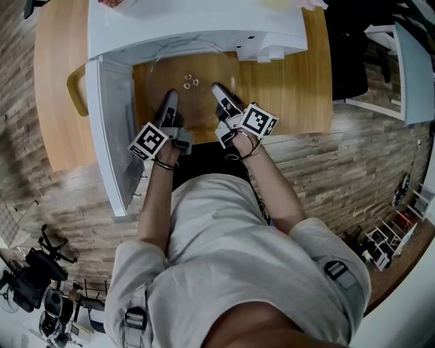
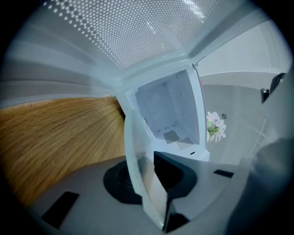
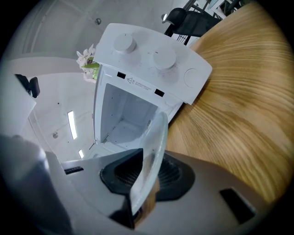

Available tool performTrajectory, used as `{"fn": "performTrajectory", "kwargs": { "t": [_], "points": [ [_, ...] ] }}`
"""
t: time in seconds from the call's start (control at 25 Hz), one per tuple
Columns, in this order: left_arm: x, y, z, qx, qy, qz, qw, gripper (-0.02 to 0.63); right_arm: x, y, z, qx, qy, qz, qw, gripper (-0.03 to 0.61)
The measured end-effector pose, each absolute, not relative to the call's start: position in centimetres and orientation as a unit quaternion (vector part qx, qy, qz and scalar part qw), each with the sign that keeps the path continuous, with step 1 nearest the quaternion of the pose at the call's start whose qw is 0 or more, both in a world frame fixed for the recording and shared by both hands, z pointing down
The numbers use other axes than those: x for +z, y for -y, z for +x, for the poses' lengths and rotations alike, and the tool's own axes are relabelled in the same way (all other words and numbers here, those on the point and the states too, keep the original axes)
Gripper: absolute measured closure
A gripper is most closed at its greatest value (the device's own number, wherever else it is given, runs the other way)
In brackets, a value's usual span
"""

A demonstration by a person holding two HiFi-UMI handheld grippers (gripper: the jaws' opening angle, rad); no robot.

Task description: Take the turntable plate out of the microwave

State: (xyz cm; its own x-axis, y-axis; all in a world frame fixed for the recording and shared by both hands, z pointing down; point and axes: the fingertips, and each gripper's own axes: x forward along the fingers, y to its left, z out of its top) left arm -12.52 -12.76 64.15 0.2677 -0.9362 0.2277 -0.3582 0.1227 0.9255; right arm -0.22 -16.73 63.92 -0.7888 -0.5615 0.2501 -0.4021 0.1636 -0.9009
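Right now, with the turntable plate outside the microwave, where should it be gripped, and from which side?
By its near rim, coming level from the person: the turntable plate is flat and wide, so only its thin edge fits between jaws. The left tool and right tool pinch it there.

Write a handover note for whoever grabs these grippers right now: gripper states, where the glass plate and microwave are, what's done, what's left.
Left gripper: shut on the rim of the glass turntable plate.
Right gripper: shut on the opposite side of the rim.
Plate: held between both, over the wooden table, in front of the microwave. The door is open and the cavity is empty.
Done: plate is out.
Left: probably set it on the table and release both.
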Motion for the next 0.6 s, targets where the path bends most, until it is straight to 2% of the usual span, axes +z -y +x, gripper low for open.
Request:
{"fn": "performTrajectory", "kwargs": {
  "t": [0.6],
  "points": [
    [63.4,10.5,-10.6,-0.280,0.547,0.594,0.519,0.520,62.3,15.1,1.4,-0.557,-0.770,-0.307,0.054,0.493]
  ]
}}
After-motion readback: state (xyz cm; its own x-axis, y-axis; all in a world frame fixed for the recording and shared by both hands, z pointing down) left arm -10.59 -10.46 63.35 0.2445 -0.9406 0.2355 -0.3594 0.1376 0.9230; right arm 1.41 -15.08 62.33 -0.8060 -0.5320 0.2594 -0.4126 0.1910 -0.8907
